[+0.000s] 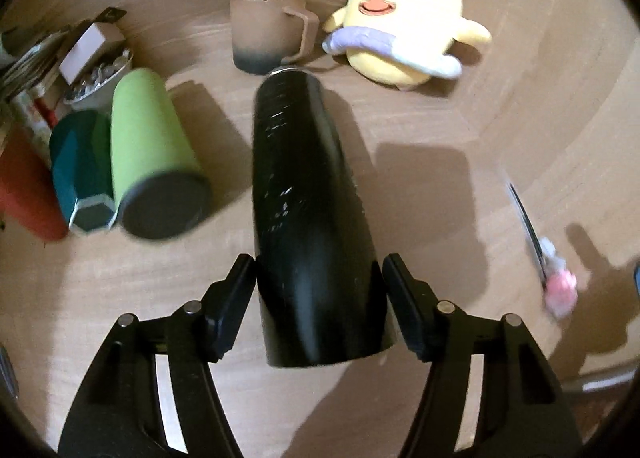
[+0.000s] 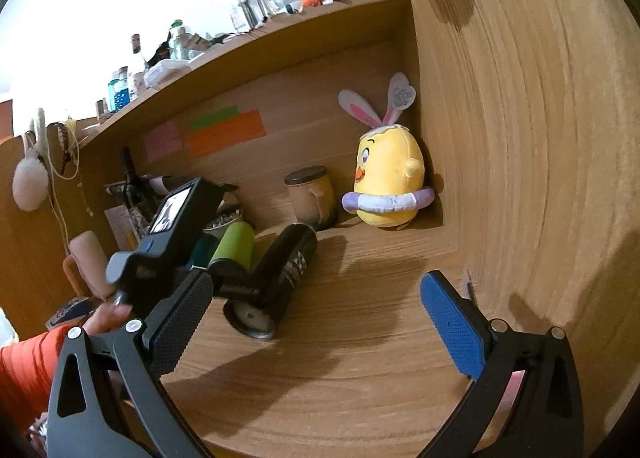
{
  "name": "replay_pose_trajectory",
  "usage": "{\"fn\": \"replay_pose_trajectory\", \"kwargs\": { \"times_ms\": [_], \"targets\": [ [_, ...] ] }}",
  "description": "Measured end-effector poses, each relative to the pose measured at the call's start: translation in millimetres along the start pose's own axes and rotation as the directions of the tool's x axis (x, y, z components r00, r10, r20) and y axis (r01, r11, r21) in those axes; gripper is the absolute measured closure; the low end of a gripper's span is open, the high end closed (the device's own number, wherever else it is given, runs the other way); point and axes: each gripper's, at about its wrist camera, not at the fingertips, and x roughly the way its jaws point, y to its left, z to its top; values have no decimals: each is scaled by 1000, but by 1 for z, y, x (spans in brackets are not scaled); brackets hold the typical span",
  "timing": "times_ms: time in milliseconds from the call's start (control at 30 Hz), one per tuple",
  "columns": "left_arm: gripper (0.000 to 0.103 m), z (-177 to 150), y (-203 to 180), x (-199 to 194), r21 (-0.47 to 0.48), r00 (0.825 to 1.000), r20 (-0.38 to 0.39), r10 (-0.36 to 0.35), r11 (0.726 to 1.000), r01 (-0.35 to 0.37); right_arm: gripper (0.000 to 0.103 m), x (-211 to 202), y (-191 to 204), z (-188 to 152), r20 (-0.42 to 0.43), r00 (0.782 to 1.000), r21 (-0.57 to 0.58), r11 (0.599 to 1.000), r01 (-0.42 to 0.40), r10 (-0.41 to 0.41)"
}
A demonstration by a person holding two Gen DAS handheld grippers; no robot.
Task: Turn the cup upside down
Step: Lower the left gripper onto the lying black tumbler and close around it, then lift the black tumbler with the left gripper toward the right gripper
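Observation:
A tall black cup (image 1: pixel 308 214) is tilted, its rim end pointing to the back of the desk and its base end toward me. My left gripper (image 1: pixel 320 282) is shut on the cup near its base, one finger on each side. In the right wrist view the same black cup (image 2: pixel 280 274) leans over the wooden desk (image 2: pixel 360 358), its round base facing the camera, with the left gripper's body beside it. My right gripper (image 2: pixel 316 322) is open and empty above the desk, to the right of the cup.
A green cup (image 1: pixel 156 162), a teal cup (image 1: pixel 82 174) and a red cup (image 1: pixel 24 194) stand upside down at left. A lidded mug (image 1: pixel 268 26) and a yellow plush chick (image 1: pixel 404 26) are at the back. A wooden side wall (image 2: pixel 540 138) is at right. A pen (image 1: pixel 536 242) lies at right.

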Motion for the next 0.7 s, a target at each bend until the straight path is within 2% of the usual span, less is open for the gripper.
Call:
{"fn": "replay_pose_trajectory", "kwargs": {
  "times_ms": [167, 367, 500, 600, 700],
  "targets": [
    [39, -35, 7, -19, 10, 999, -11, -43, 999, 43, 0, -9, 9, -4, -1, 1000, -22, 1000, -2, 2],
    [39, -77, 11, -50, 48, 999, 27, -16, 999, 15, 0, -15, 25, -9, -3, 1000, -53, 998, -22, 21],
    [39, -94, 22, -63, -17, 999, 35, -41, 999, 41, 0, -14, 39, -15, -16, 999, -80, 996, -45, 44],
    [39, -101, 33, -65, -92, 995, 30, -96, 991, 99, 0, -11, 47, -20, -32, 998, -97, 994, -56, 53],
    [39, -106, 37, -67, -113, 991, 25, -129, 985, 131, 0, -9, 52, -24, -50, 996, -99, 992, -73, 68]
  ]
}}
